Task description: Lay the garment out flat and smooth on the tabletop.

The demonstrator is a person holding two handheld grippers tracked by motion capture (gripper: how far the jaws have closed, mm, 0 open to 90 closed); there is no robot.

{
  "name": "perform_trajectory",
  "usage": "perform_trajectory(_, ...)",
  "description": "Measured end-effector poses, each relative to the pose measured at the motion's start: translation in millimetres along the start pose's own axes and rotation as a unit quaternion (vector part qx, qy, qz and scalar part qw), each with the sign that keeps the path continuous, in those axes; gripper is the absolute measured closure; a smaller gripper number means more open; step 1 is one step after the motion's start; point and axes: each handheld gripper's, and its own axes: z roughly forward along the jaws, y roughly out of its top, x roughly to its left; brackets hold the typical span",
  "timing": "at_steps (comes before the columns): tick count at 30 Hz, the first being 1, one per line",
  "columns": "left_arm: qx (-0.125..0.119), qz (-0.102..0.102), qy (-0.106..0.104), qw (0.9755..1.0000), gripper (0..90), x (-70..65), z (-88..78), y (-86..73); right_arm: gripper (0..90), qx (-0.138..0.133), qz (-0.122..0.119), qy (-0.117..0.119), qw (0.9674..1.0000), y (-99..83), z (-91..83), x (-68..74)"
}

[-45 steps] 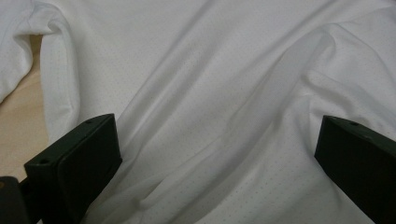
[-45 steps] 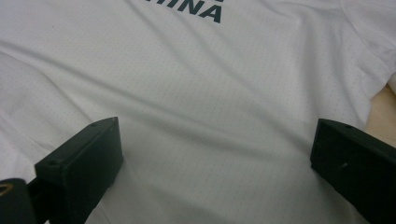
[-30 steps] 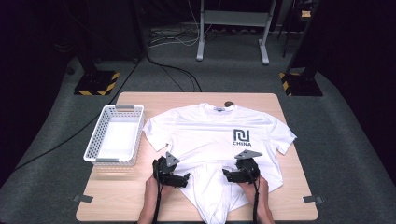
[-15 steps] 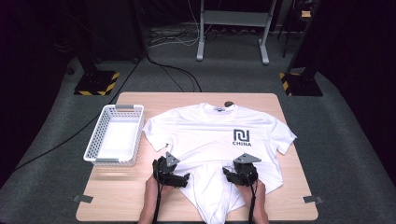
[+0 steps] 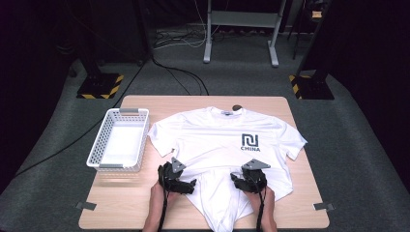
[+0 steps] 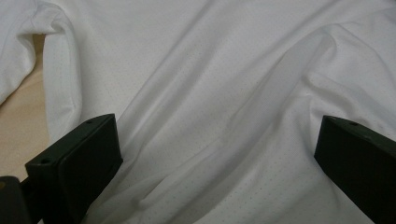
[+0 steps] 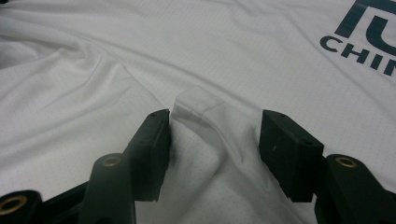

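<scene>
A white T-shirt (image 5: 227,140) with a dark "CHINA" logo lies face up on the wooden table (image 5: 121,203), its lower part bunched towards the near edge. My left gripper (image 5: 191,184) rests on the shirt's lower left, and its jaws (image 6: 219,154) stand wide open over wrinkled cloth. My right gripper (image 5: 237,180) sits on the lower right. Its jaws (image 7: 215,135) have just been closing and stand half apart. A raised fold of the shirt (image 7: 201,112) is between them and touches the left pad.
A white plastic basket (image 5: 96,150) stands at the table's left side. A small dark object (image 5: 237,107) lies by the shirt's collar. Tape marks (image 5: 82,205) sit near the front corners. Bare wood shows on both sides of the shirt.
My right gripper has shifted slightly over the shirt's lower part. The left gripper, the shirt and the basket stay as they were.
</scene>
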Motion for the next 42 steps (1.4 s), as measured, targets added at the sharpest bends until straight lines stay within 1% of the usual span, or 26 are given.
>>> perform_trajectory(5,0.001,0.0,0.0,1.0,0.1,0.6,0.1,0.2,46.1,-0.002,-0.001,-0.003,1.0,-0.5,-0.4,0.7)
perform_trajectory(11,0.0,-0.001,0.0,1.0,0.2,0.6,0.2,0.2,50.0,-0.004,-0.005,0.001,1.0,-0.9,-0.6,1.3)
perform_trajectory(12,0.0,-0.001,0.001,1.0,0.2,0.6,0.2,0.2,51.5,-0.005,-0.006,0.002,1.0,-0.9,-0.7,1.4)
perform_trajectory(13,0.0,-0.002,0.001,1.0,0.2,0.6,0.2,0.2,55.3,-0.006,-0.006,0.006,0.9999,-1.2,-1.0,1.3)
perform_trajectory(15,0.0,-0.003,0.002,1.0,0.2,0.7,0.2,0.2,57.1,-0.007,-0.006,0.009,0.9999,-1.5,-1.3,1.2)
perform_trajectory(16,-0.001,-0.003,0.002,1.0,0.2,0.6,0.3,0.2,60.5,-0.008,-0.005,0.012,0.9999,-1.9,-1.7,0.8)
perform_trajectory(22,-0.001,-0.004,0.003,1.0,0.2,0.7,0.3,0.2,74.2,-0.012,-0.001,0.023,0.9997,-2.5,-2.5,-0.9)
perform_trajectory(24,-0.001,-0.004,0.003,1.0,0.2,0.7,0.3,0.2,77.2,-0.013,-0.002,0.024,0.9996,-2.8,-2.9,-0.7)
perform_trajectory(26,-0.001,-0.005,0.003,1.0,0.2,0.8,0.3,0.2,79.8,-0.017,0.003,0.025,0.9995,-3.4,-3.9,-1.6)
perform_trajectory(28,0.0,-0.005,0.004,1.0,0.2,0.9,0.3,0.2,80.3,-0.018,0.006,0.027,0.9994,-3.5,-4.5,-2.3)
perform_trajectory(30,-0.001,-0.006,0.004,1.0,0.2,0.9,0.3,0.2,81.0,-0.019,0.017,0.036,0.999,-3.8,-6.2,-4.5)
perform_trajectory(33,-0.001,-0.006,0.004,1.0,0.2,0.9,0.3,0.3,81.8,-0.018,0.027,0.044,0.9985,-5.0,-9.3,-6.8)
perform_trajectory(35,-0.001,-0.005,0.004,1.0,0.2,0.9,0.2,0.2,82.0,-0.017,0.027,0.043,0.9986,-5.1,-10.0,-7.5)
perform_trajectory(37,0.0,-0.005,0.004,1.0,0.3,1.0,0.2,0.2,82.4,-0.012,0.022,0.037,0.999,-5.5,-13.2,-8.2)
perform_trajectory(42,-0.001,-0.006,0.004,1.0,0.2,1.0,0.2,0.2,82.6,-0.008,0.02,0.032,0.9993,-6.9,-20.4,-8.0)
